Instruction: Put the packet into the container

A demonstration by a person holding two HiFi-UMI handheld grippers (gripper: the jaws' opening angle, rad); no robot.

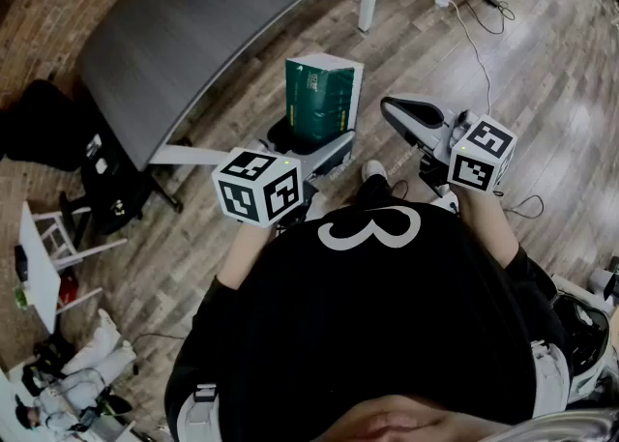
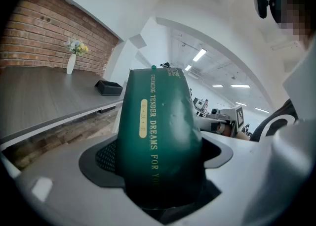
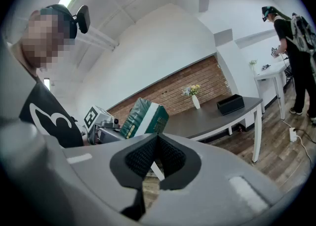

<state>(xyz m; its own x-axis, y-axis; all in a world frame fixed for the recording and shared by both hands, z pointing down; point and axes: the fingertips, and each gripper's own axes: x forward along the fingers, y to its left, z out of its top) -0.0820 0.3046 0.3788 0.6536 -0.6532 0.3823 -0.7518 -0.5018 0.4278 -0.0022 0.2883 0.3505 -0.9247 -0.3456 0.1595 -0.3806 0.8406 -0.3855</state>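
Wood floor (image 1: 174, 256) lies all around, with lots of free room on the right. A long grey table (image 1: 193, 24) fills the top left, and its curved edge runs close by. The green packet (image 1: 322, 97) is up in the air in front of the person, standing tall near that edge. The left gripper (image 1: 319, 135) pinches its bottom end. The right gripper (image 3: 157, 146) is off to the side, apart from the packet, jaws pressed together on nothing. A small black box (image 3: 230, 104) sits on the table.
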